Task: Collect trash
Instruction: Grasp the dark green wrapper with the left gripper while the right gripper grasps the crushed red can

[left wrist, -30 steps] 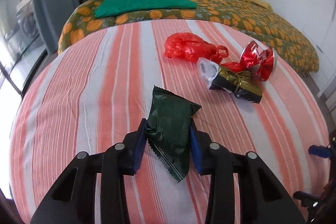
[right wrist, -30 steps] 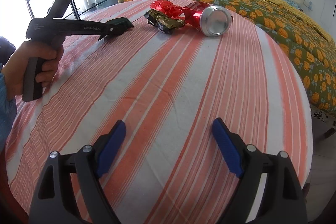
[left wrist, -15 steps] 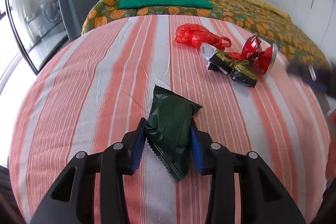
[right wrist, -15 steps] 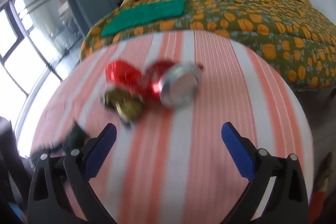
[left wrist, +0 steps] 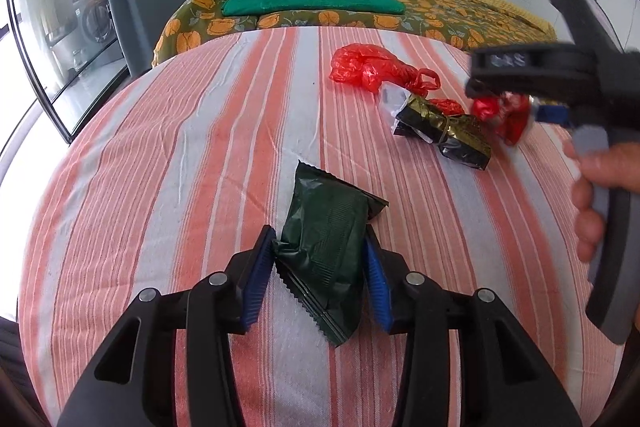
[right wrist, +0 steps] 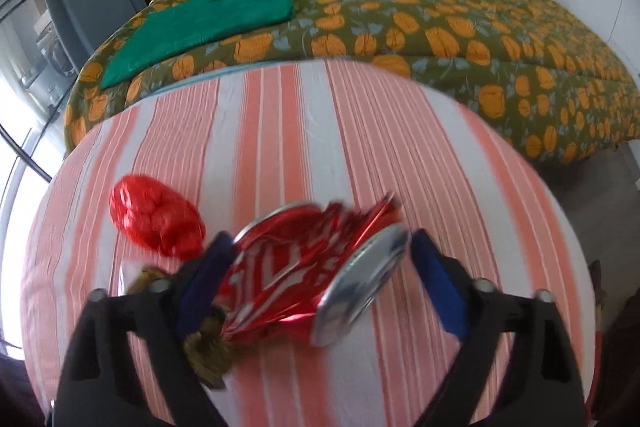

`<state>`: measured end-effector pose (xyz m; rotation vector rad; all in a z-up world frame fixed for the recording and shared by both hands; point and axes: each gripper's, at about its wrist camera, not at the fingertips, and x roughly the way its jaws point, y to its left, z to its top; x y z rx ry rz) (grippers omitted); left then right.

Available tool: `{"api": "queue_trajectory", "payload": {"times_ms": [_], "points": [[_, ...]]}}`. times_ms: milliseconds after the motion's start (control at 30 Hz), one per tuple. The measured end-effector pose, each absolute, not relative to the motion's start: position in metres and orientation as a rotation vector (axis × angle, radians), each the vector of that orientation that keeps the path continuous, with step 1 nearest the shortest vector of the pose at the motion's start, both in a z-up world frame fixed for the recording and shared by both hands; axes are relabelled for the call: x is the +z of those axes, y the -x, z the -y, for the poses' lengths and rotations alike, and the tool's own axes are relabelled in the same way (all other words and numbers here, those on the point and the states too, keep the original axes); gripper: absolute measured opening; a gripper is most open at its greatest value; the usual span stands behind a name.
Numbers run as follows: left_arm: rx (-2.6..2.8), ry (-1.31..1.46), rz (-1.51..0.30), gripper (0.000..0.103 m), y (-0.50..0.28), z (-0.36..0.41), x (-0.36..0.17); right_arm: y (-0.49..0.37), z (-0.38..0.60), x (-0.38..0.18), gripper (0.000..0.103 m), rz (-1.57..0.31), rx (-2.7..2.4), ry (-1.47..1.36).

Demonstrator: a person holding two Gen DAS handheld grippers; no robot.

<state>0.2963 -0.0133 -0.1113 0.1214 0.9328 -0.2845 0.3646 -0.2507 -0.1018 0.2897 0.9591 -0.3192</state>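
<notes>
Right tool (right wrist: 320, 267) has swung in from bare striped cloth a second ago and now straddles the crushed red aluminium can (right wrist: 316, 267), which lies on its side on the orange-and-white striped desk (right wrist: 360, 131). Its jaws have just been closing a little with the can between them. They are still spread: the left pad sits at the can's body and a gap shows between the right pad and the silver end, so no grip yet.

Left tool (left wrist: 320, 267) has barely moved. It still brackets the dark green foil snack wrapper (left wrist: 324, 251), and its jaws have just been easing open. Both pads look to still touch the wrapper's sides, a light pinch at best, with the wrapper lying on the cloth.

Red plastic bag (left wrist: 372, 69) and black-and-gold crumpled wrapper (left wrist: 444, 131) sit untouched, just beside the can. No bin in view.

Judgement: the can pick-up is next, and nothing is collected yet. The left hold is loosening, so the wrapper may slip on lift.
</notes>
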Motion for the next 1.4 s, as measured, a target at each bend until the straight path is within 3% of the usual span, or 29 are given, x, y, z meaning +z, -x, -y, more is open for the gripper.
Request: {"api": "queue_trajectory", "payload": {"times_ms": [567,1400], "points": [[-0.279,-0.082,-0.944,0.042,-0.254,0.026,-0.11,-0.188,0.226,-0.107,0.084,-0.813,0.137,0.0],[-0.295,-0.081,-0.953,0.043,-0.238,0.021,-0.11,-0.17,0.255,-0.117,0.087,-0.926,0.055,-0.033]]}}
